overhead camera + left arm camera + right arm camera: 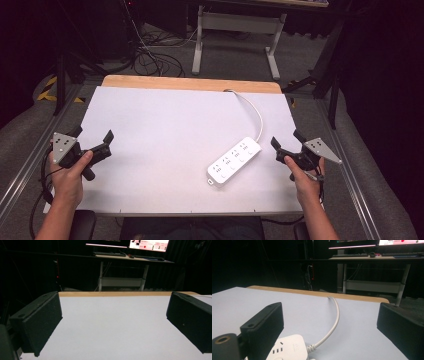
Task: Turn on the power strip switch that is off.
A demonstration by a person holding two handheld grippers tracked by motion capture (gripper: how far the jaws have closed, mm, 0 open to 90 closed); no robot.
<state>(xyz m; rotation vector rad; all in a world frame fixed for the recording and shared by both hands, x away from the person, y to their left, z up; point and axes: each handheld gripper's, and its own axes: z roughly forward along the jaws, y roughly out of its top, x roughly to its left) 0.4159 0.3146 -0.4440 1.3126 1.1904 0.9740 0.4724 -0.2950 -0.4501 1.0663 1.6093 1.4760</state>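
Two forearms enter at the frame bottom. Left tool (94, 141) at left, jaws spread, empty. Right tool (285, 144) at right, jaws spread, empty. One white four-outlet plastic power strip (234, 160) lies right of centre on the white-topped table (165, 130); its single white cord (256, 114) runs off the far edge, plug hidden.

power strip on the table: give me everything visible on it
The power strip is a white, plastic-looking bar with rounded corners, lying flat on the white table sheet at its right side, set diagonally. Its top shows four outlet groups in a row, with small marks I can't read. A white cable leaves its far end through a ribbed strain relief and curves to the table's far edge. Nothing is plugged in. The right gripper sits just beside it, jaws open, not touching.
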